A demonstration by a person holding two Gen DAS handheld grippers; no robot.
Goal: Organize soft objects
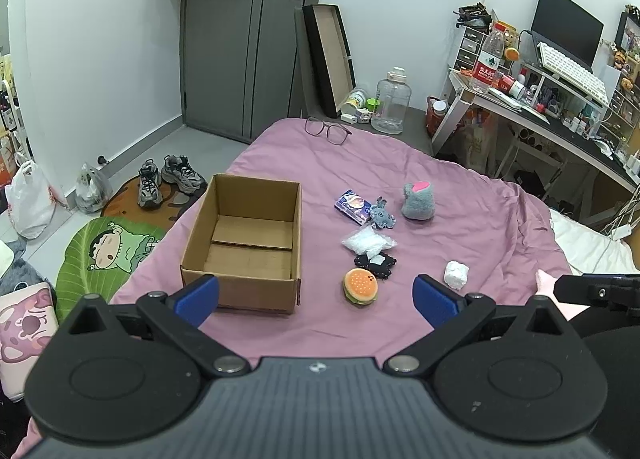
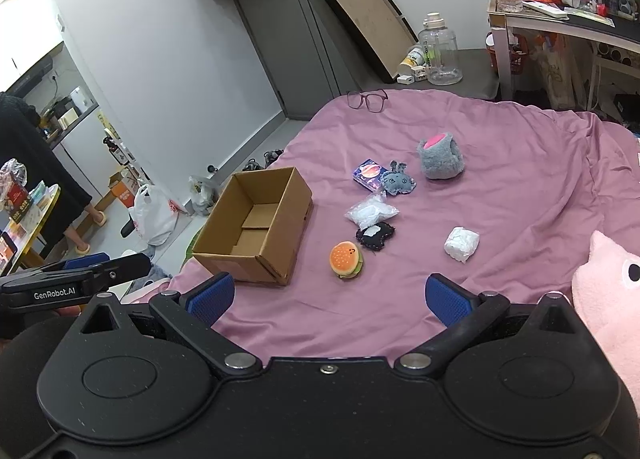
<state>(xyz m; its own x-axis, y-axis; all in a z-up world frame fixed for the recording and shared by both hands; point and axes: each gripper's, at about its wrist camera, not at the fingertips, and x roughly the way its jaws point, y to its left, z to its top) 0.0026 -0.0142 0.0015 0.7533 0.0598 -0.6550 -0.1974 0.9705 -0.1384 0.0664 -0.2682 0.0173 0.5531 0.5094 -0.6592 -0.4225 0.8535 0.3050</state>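
Left gripper (image 1: 316, 301) wide apart, holds nothing. Right gripper (image 2: 328, 297) wide apart too, holds nothing. Brown box (image 1: 244, 243) sits on pink bed (image 1: 460, 195). Burger toy (image 1: 360, 285) at 3 o'clock from box, other soft toys behind it.

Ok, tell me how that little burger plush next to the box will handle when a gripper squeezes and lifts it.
The burger plush looks like stuffed fabric, so it will probably compress between the pads rather than resist. It seems small and likely light, so lifting should take little force. It sits tilted on the soft pink bedsheet, and its rounded shape may let it roll or tip if nudged.
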